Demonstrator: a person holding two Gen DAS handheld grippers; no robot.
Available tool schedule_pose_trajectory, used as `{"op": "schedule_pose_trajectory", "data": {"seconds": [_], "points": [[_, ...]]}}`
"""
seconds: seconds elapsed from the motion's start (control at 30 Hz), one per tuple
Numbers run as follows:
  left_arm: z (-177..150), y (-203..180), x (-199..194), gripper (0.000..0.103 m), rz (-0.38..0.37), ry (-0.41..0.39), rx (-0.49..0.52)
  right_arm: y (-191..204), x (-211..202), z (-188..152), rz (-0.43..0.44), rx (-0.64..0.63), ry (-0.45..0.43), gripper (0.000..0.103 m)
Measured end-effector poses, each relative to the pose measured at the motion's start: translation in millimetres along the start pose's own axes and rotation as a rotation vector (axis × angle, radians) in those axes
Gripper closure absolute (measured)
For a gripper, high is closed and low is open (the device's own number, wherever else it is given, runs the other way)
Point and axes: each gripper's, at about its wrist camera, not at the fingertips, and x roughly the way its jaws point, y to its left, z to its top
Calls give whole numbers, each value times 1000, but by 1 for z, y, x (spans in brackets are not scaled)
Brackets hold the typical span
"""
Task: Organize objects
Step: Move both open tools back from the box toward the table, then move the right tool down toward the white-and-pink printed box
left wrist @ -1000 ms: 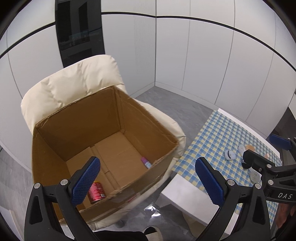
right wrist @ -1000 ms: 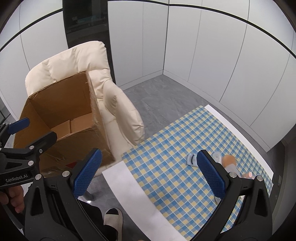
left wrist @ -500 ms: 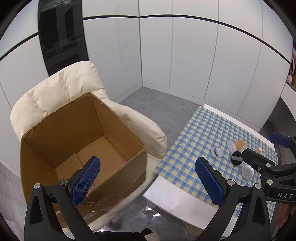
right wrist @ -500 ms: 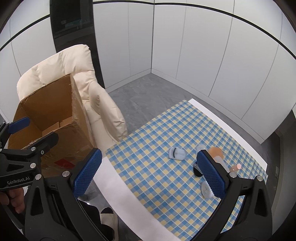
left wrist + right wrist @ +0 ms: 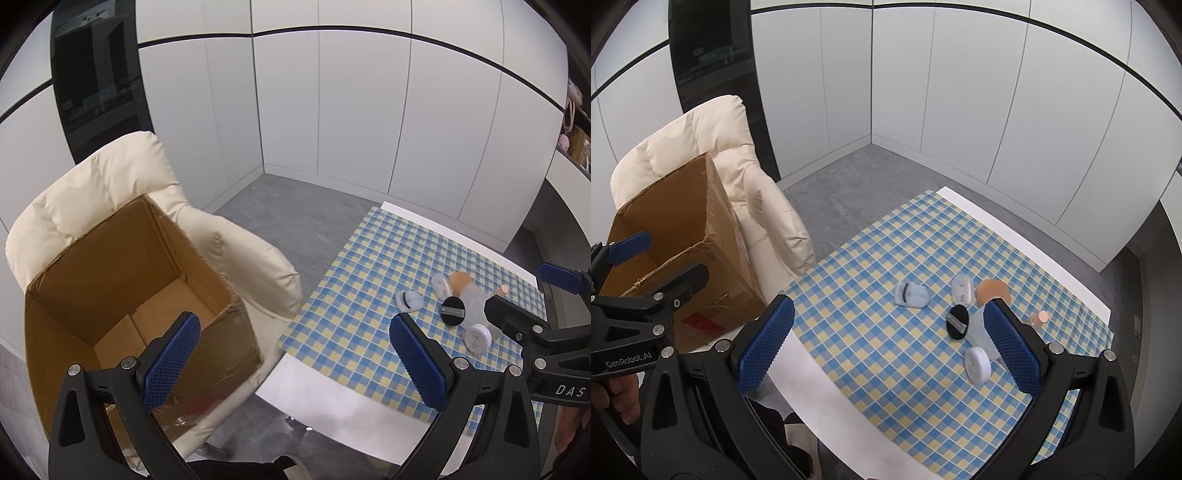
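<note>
A cluster of small cosmetic items lies on the blue-and-yellow checked tablecloth (image 5: 886, 350): a pale eyelash-curler case (image 5: 911, 295), a black round puff (image 5: 957, 322), a white round jar (image 5: 977, 364), a tan sponge (image 5: 993, 290) and a clear bottle (image 5: 1038, 317). They also show in the left wrist view, the puff (image 5: 453, 311) among them. An open cardboard box (image 5: 122, 280) sits on a cream armchair (image 5: 110, 184). My left gripper (image 5: 291, 362) is open and empty between box and table. My right gripper (image 5: 886, 347) is open and empty above the table.
The box (image 5: 679, 258) and armchair (image 5: 713, 147) stand left of the table. White wall panels and a dark doorway (image 5: 713, 55) are behind. Grey floor (image 5: 849, 177) lies between the chair and the walls. The table has a white bare strip (image 5: 820, 398) at its near edge.
Both grippers have swung right, away from the box and toward the table. The box interior has slid left and the cosmetic items have come closer. Both jaws stayed open.
</note>
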Motion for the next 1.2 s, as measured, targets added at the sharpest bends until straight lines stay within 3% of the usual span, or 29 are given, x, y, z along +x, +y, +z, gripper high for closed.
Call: {"op": "schedule_pose_trajectory", "data": {"seconds": [1.2], "points": [[6,-69,8,1,-87,8,87,-61,-13,-24,-75,77,11,0]]}}
